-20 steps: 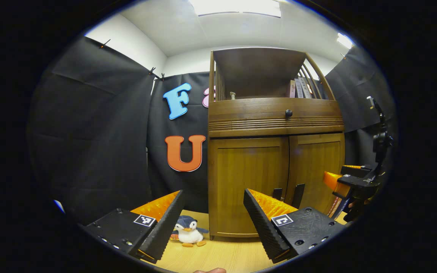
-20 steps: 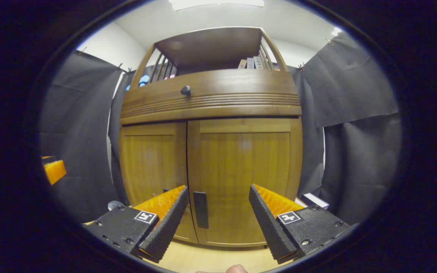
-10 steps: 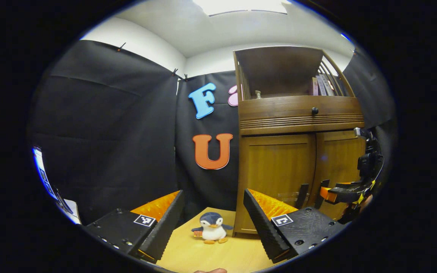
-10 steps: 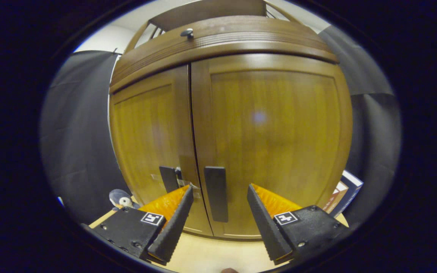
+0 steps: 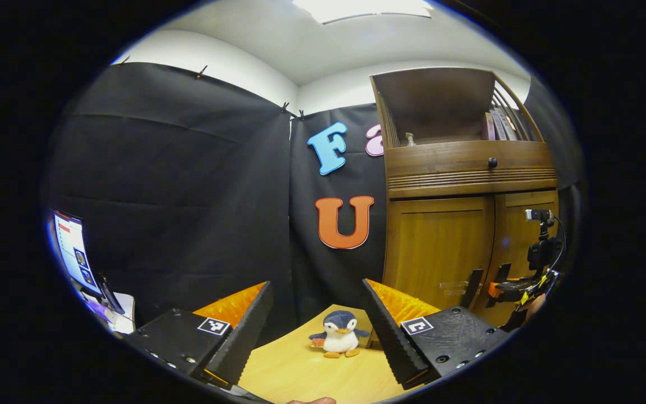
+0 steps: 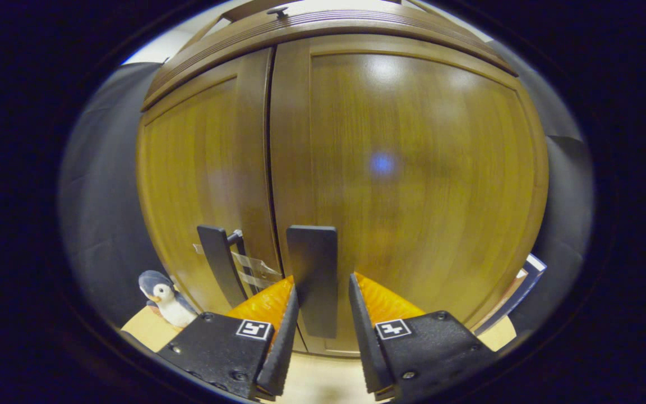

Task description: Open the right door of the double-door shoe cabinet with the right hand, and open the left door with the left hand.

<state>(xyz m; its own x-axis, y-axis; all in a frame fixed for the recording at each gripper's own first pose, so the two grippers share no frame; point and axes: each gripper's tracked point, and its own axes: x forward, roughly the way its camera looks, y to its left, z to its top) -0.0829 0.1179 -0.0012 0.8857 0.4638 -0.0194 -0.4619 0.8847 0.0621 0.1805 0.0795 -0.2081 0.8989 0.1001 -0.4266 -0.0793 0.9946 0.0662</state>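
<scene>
Closing in since a second ago, my right gripper (image 6: 323, 314) is straddling the right door's handle (image 6: 313, 279), fingers narrowed beside it, contact unclear. Left gripper (image 5: 317, 320) is hanging wide open, empty, above the bench (image 5: 300, 376); both cabinet doors are staying closed.

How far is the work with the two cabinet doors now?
Done: nothing; both doors look shut. In hand: the right claw has its fingers around the right door handle, nearly closed; contact is unclear. Left: pull that door, then bring the open left claw to the left door handle.
</scene>
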